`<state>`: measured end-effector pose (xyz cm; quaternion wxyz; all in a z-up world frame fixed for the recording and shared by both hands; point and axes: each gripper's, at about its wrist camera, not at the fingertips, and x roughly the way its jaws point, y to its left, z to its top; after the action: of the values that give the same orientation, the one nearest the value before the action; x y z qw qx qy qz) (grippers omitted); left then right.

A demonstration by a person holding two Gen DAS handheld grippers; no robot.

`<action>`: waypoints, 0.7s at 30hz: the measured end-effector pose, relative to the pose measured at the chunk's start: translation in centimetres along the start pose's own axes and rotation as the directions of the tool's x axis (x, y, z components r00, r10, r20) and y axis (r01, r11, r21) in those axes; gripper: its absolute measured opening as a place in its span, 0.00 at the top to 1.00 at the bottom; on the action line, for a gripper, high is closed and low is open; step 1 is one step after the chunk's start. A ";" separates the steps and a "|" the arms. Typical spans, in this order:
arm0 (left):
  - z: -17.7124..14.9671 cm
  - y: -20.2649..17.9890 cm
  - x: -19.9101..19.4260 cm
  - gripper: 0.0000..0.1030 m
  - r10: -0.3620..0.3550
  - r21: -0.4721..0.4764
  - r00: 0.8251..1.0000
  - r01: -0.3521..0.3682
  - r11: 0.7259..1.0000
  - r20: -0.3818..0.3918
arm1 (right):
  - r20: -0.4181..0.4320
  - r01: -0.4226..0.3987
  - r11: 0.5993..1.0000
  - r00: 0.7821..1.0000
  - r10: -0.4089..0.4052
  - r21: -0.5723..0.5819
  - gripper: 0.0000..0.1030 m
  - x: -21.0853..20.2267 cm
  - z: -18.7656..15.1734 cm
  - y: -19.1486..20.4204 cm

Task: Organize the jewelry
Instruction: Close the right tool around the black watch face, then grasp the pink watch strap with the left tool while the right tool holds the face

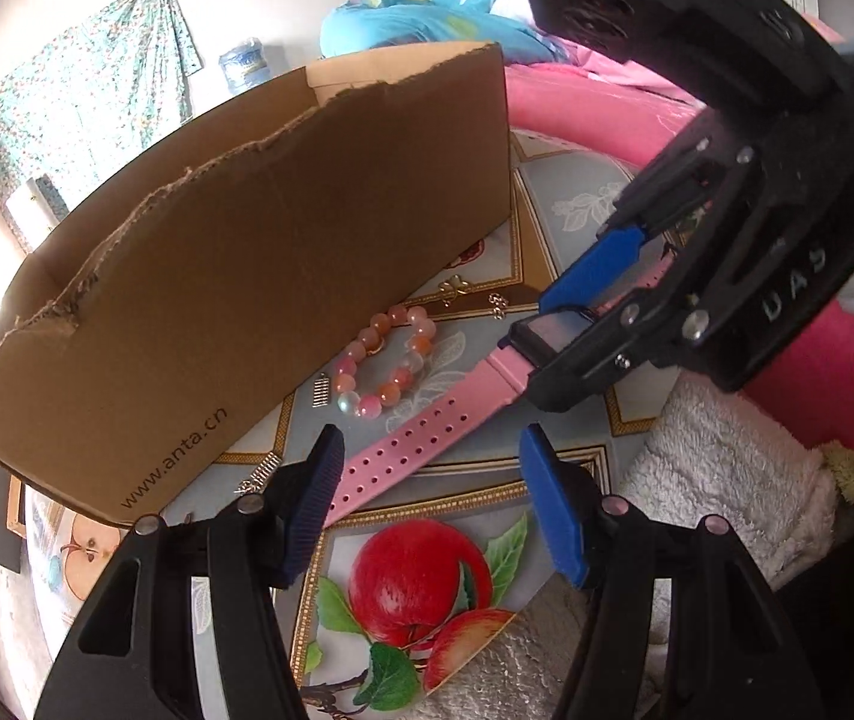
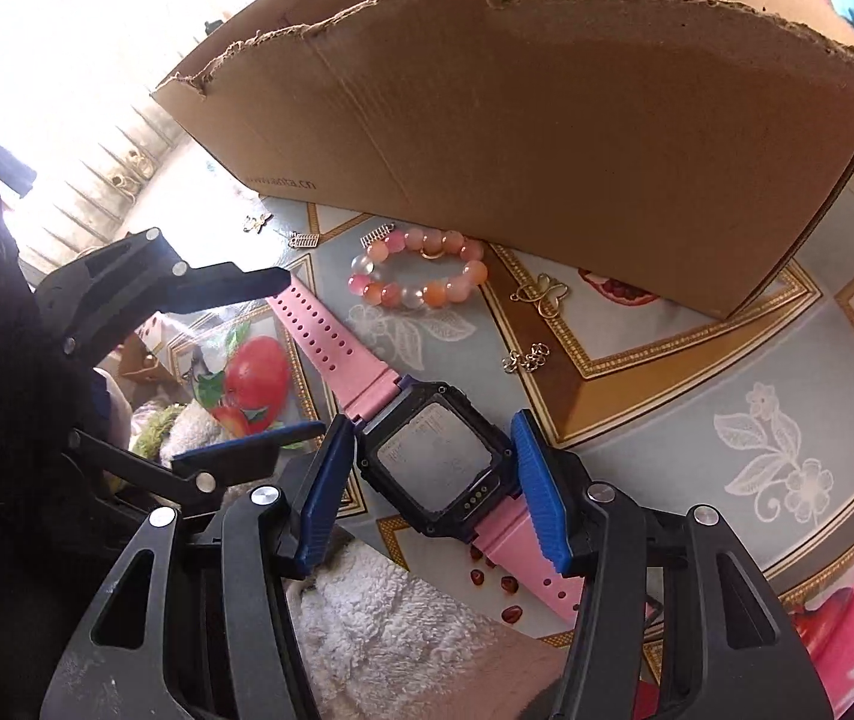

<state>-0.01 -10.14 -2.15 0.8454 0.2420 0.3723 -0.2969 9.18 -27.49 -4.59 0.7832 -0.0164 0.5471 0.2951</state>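
A pink-strapped watch with a square black case lies on the fruit-print tablecloth. My right gripper straddles the case, and its blue pads press on both sides of it. From the left wrist view, the right gripper clamps the case while the perforated strap runs toward my left gripper. The left gripper is open above the strap's end, with its left pad over the strap tip. A bracelet of pink and orange beads rests beside the cardboard box.
The torn cardboard box stands right behind the jewelry. Small charms lie near it: a gold butterfly, a silver chain piece and a comb-shaped charm. A white towel and pink bedding border the table.
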 end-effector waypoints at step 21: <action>0.8 6.5 2.5 0.89 -0.245 -0.346 0.968 0.209 0.915 -0.062 | -0.037 0.100 0.994 0.994 -0.102 -0.046 0.49 -3.1 -0.8 -0.2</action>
<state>6.13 -6.86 -2.35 0.8134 0.0643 0.4867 -0.3120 7.90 -29.37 -2.28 0.7857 -0.0672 0.5542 0.2666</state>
